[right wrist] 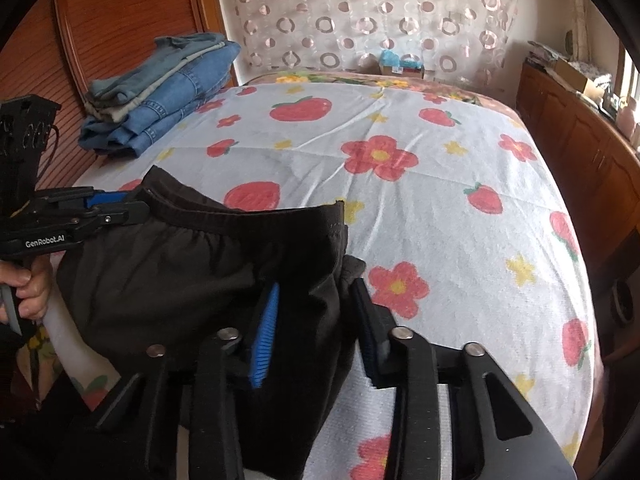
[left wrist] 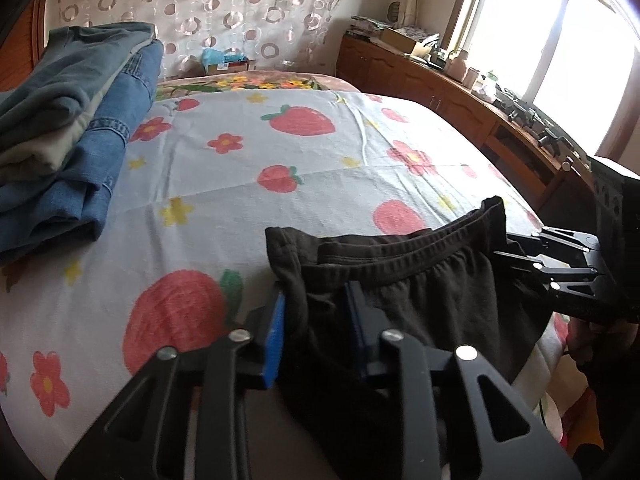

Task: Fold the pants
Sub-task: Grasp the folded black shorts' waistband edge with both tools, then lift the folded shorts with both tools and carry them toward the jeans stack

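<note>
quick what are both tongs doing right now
Left tongs: closed on the black fabric pants at the waistband.
Right tongs: closed on the same waistband's other end.

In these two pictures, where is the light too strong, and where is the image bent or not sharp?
Left wrist view: the window is blown out white, and the cabinet beside it curves with the lens. Right wrist view: light is even, the bed bulges like a dome, and the corners go black. Both views: the nearest gripper parts look soft.

"GenRobot.AI" printed white on left gripper point(right wrist: 116, 210) body.
</note>
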### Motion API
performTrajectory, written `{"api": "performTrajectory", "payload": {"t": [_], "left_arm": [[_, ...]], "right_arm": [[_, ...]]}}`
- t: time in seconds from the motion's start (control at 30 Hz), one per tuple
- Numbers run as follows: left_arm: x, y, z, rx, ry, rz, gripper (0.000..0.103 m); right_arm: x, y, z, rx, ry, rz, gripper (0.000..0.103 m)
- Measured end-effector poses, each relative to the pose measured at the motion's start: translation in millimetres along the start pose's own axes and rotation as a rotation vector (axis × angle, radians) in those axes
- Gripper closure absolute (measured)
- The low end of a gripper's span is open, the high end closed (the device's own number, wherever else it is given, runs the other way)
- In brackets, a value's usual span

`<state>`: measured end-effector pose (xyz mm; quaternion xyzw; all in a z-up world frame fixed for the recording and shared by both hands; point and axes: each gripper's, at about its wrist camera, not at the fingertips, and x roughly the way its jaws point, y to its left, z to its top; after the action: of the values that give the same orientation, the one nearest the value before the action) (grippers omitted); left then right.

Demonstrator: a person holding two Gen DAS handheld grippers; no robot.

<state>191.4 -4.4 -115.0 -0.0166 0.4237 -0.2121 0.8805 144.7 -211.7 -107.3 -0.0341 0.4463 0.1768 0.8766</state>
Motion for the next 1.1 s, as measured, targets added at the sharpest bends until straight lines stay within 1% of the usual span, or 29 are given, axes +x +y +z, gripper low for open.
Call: {"api": "performTrajectory", "payload": {"t": [0.03, 0.1, 0.2, 0.33, 0.53, 0.73, 1.1], "left_arm": [[-3, 0, 0, -0.006, -0.013, 0.007, 0.088], [-8, -2, -1, -0.014, -0.029, 0.007, 0.092], [-18, -9, -3, 0.001, -0.053, 0.011, 0.094], [-31, -15, -3, 0.014, -0.083, 0.006, 0.097], [-60, -24, -1, 0.026, -0.156, -0.003, 0.098], [-80, -30, 5, 0.038, -0.202, -0.007, 0.099], [-115, -34, 17, 0.049, -0.291, 0.008, 0.099]], "right_arm": [[-1, -1, 0, 0.010, -0.002, 0.013, 0.084], [-3, -3, -2, 0.031, -0.006, 0.037, 0.088], [-9, 0, -3, 0.029, -0.028, 0.040, 0.092], [-24, 8, -1, 0.018, -0.076, 0.038, 0.093], [-49, 18, 7, -0.012, -0.148, 0.022, 0.093], [-69, 24, 17, -0.028, -0.214, 0.008, 0.093], [-91, 35, 39, -0.072, -0.284, 0.001, 0.094]]}}
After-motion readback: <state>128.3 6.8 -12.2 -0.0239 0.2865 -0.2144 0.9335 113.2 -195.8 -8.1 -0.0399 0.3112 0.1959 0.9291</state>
